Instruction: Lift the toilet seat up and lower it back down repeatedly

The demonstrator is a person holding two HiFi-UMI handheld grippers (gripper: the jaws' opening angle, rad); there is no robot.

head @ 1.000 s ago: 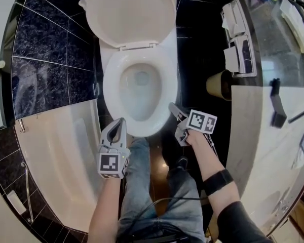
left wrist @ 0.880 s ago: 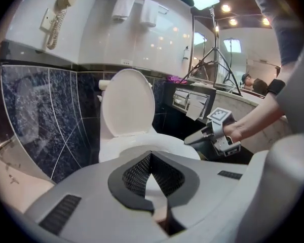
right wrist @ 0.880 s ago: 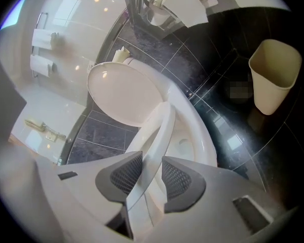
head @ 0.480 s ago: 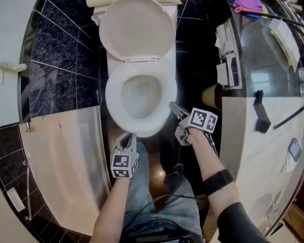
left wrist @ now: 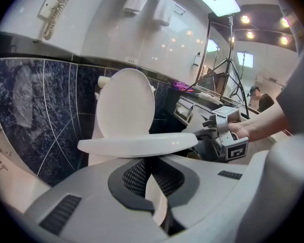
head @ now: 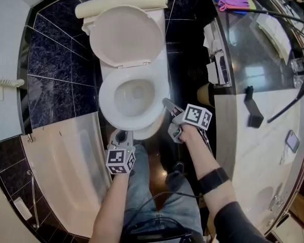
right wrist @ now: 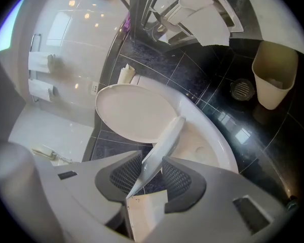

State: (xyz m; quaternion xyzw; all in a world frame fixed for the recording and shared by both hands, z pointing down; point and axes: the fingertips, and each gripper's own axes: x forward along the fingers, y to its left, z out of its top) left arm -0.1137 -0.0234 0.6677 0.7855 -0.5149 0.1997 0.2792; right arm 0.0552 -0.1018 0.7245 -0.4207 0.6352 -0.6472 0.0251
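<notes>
Right hand-held gripper (right wrist: 153,160) is clamped on the right edge of the white glossy plastic toilet seat (left wrist: 137,146). The thin rim runs straight between our mesh pads. Left hand-held gripper (left wrist: 151,169) has its jaws a little apart with nothing in them, just short of the seat's front edge.

Seat reads near level over the white glazed ceramic bowl (right wrist: 220,147); we can't tell if it's fully seated or slightly off. Our read: bottom of a cycle, a lift is due. Cycle count isn't readable, so we assume repeats are left.

Oval white plastic lid (left wrist: 125,103) stands upright behind. Surfaces are smooth, hard and likely slippery, and the seat edge is thin and rounded. Around it are glossy black floor tiles (right wrist: 228,113) and dark veined wall tiles (left wrist: 35,115).
</notes>
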